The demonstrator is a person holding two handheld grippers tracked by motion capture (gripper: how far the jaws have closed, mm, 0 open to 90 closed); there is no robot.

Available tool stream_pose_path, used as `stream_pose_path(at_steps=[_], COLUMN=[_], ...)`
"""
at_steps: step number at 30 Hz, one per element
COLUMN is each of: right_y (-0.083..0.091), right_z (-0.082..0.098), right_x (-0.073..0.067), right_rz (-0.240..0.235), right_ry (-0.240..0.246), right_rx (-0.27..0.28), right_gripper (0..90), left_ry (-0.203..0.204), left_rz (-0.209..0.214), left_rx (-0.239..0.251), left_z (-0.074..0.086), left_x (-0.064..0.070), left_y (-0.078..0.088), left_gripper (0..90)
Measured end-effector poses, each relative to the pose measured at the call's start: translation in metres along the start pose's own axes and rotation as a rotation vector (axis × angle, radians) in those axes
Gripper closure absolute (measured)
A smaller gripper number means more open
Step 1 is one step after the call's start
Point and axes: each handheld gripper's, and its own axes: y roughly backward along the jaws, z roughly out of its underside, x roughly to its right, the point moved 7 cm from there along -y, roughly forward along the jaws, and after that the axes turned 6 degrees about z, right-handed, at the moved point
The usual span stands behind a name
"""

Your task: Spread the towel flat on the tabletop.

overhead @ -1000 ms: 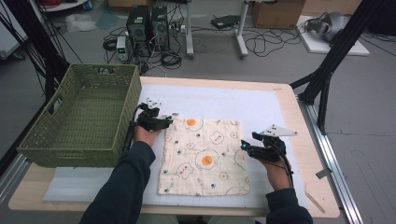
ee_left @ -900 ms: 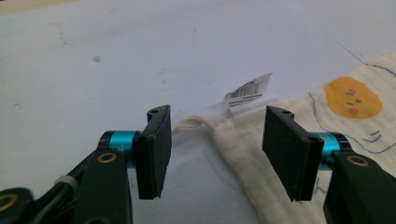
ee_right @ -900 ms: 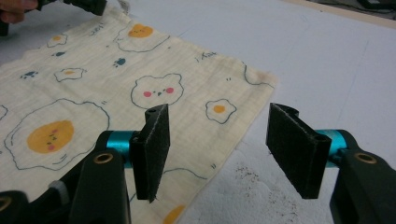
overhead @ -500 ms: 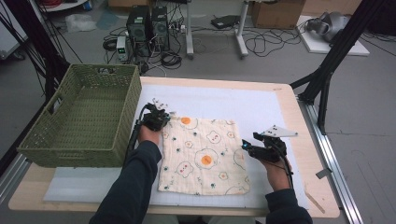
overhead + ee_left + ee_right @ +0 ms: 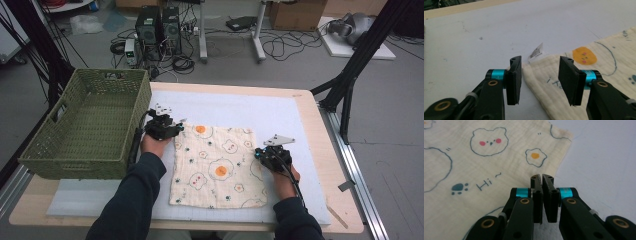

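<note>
I have the printed cloth (image 5: 216, 162) lying flat in the centre of the high view, on the white mat (image 5: 280, 112), with the green basket (image 5: 85, 125) at the left of the frame. My left gripper (image 5: 540, 77) stands wide, its jaws straddling the cloth's corner near the white tag (image 5: 536, 52). My right gripper (image 5: 542, 195) is pinched narrow at the cloth's right edge; whether fabric sits between the jaws I can't tell, since the jaws hide that spot. I judge I'm picking up corners, perhaps to fold. Next I'd need to lower and close the left jaws over the hem. The basket's inside looks bare, but its near wall blocks part of the floor.
</note>
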Motion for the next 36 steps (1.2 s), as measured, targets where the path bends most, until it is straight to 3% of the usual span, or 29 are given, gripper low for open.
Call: stream_pose_path(at_steps=[5,7,8,9,11,12,13,16,17,18,20,22,23,25,27,29,30,32,36], right_y=[0.003,0.004,0.005,0.006,0.008,0.008,0.009,0.01,0.01,0.011,0.012,0.016,0.018,0.024,0.031,0.039,0.042,0.048,0.054], right_z=[0.001,0.001,0.0,0.0,-0.001,-0.001,0.0,0.002,0.002,0.003,0.003,0.002,0.002,0.0,-0.003,-0.005,-0.007,-0.008,-0.006], right_x=[0.001,0.002,0.003,0.004,0.008,0.009,0.01,0.011,0.012,0.013,0.015,0.018,0.02,0.023,0.026,0.029,0.03,0.033,0.035], right_rz=[0.016,0.018,0.015,0.015,0.017,0.014,0.015,0.016,0.017,0.018,0.018,0.021,0.021,0.04,0.058,0.052,0.052,0.045,0.036], right_ry=[-0.004,-0.019,-0.026,-0.034,-0.047,-0.054,-0.059,-0.067,-0.064,-0.069,-0.077,-0.093,-0.098,-0.104,-0.116,-0.116,-0.109,-0.106,-0.119], right_rx=[-0.005,-0.002,0.008,0.015,0.03,0.033,0.036,0.034,0.037,0.039,0.048,0.064,0.074,0.101,0.132,0.158,0.173,0.185,0.183], right_gripper=[83.9,76.9,73.8,72.6,71.0,70.7,70.6,70.3,69.6,68.4,65.6,61.3,57.9,44.0,33.4,29.7,27.8,22.4,11.2], left_ry=[0.015,0.006,-0.004,-0.039,-0.091,-0.12,-0.119,-0.085,-0.074,-0.055,-0.017,-0.025,-0.033,-0.027,-0.01,-0.019,-0.025,-0.031,-0.053], left_rz=[0.017,0.007,0.005,0.017,0.026,0.006,-0.006,-0.053,-0.06,-0.062,-0.055,-0.011,0.008,0.035,0.089,0.124,0.138,0.179,0.246], left_rx=[-0.103,-0.111,-0.11,-0.106,-0.106,-0.105,-0.098,-0.067,-0.064,-0.054,-0.04,-0.011,0.031,0.09,0.113,0.167,0.18,0.199,0.23], left_z=[0.02,0.021,0.021,0.02,0.02,0.019,0.018,0.017,0.017,0.016,0.015,0.01,0.007,0.006,0.008,0.008,0.009,0.01,0.013], left_x=[0.004,0.005,0.006,0.009,0.015,0.016,0.014,0.007,0.005,0.004,0.004,0.007,0.009,0.012,0.015,0.019,0.022,0.029,0.042], left_y=[-0.01,-0.013,-0.013,-0.014,-0.016,-0.017,-0.019,-0.021,-0.02,-0.02,-0.016,-0.006,0.002,0.013,0.023,0.034,0.038,0.045,0.062], left_gripper=[51.3,48.3,50.6,59.2,85.9,86.5,86.9,86.6,84.9,77.3,49.7,46.0,45.6,44.2,39.1,33.9,32.1,17.8,17.1])
